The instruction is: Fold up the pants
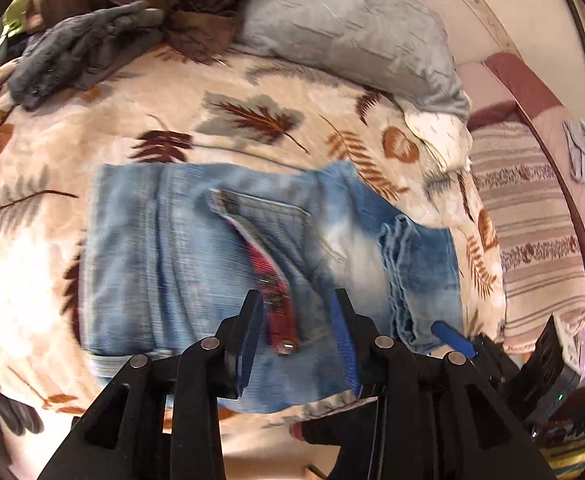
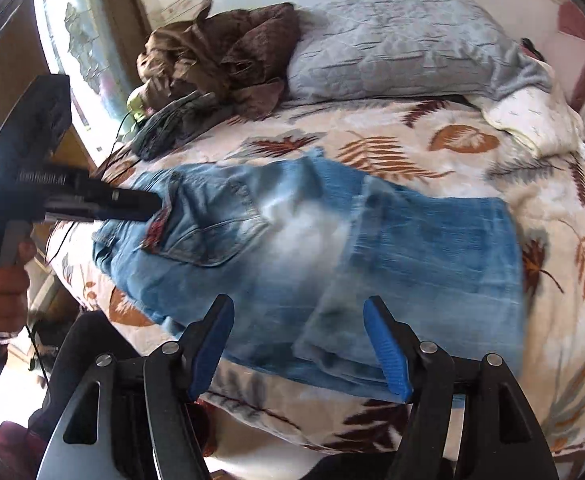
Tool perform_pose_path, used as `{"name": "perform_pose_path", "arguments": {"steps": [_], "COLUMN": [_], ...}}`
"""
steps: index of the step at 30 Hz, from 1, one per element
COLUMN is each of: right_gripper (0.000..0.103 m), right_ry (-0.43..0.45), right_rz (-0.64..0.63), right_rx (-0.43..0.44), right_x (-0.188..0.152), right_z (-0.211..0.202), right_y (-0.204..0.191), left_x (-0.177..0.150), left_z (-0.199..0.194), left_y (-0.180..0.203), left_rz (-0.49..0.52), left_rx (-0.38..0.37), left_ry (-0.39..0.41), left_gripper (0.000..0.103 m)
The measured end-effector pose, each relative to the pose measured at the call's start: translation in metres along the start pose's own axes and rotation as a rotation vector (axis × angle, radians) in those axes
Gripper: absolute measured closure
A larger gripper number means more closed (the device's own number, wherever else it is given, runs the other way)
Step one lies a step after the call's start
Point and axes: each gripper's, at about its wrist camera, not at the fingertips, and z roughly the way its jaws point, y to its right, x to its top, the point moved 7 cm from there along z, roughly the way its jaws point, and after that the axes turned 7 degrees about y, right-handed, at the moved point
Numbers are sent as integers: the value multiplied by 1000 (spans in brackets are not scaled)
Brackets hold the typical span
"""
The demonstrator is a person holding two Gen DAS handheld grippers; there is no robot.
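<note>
Up close, our left claw (image 1: 298, 300) and right claw (image 2: 298, 308) both hang with their blue pads apart and nothing between them, just above the near edge of the pants (image 2: 332, 248). Motion blur smears the denim, so we cannot make out its seams or how many layers are stacked. We see the folded jeans lying flat on the leaf-print blanket (image 1: 252, 132) that covers the bed, with a back pocket (image 2: 212, 236) facing up and a red lining (image 1: 270, 284) showing along the waist. From the right wrist view, a hand (image 2: 0, 292) at the left edge grips the handle of the left tool, whose tip reaches over the waistband; its arm is cut off. Farther back lie a grey pillow (image 2: 404, 44) and a crumpled brown cloth (image 2: 220, 56).
</note>
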Motion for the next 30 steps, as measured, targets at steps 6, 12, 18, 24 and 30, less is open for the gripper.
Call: {"name": "perform_pose_path", "arguments": {"steps": [6,12,18,24,30], "right_gripper": [23,17,17,13,59], "right_ry": [31,70,31,75,58], "right_rz": [-258,-623,-835,-984,-900], "right_rx": [35,-49,-158,-262,-207], "right_x": [8,-5,-29,-36,-10], "right_z": [25,54,96,118,120], "right_y": [-102,-191,-223,-232,-227], "left_x": [7,8,22,29,40], "left_z": [-45,-27,1,40,69], "left_y": [-85,-124,-154,-157,-146], "left_rz": [-163,-270,-377,-376,-410], "left_rx": [0,-105,-172,-192,-342], "left_ry": [53,-12,-73,-154,-181], "left_gripper": [56,55,52,45,88]}}
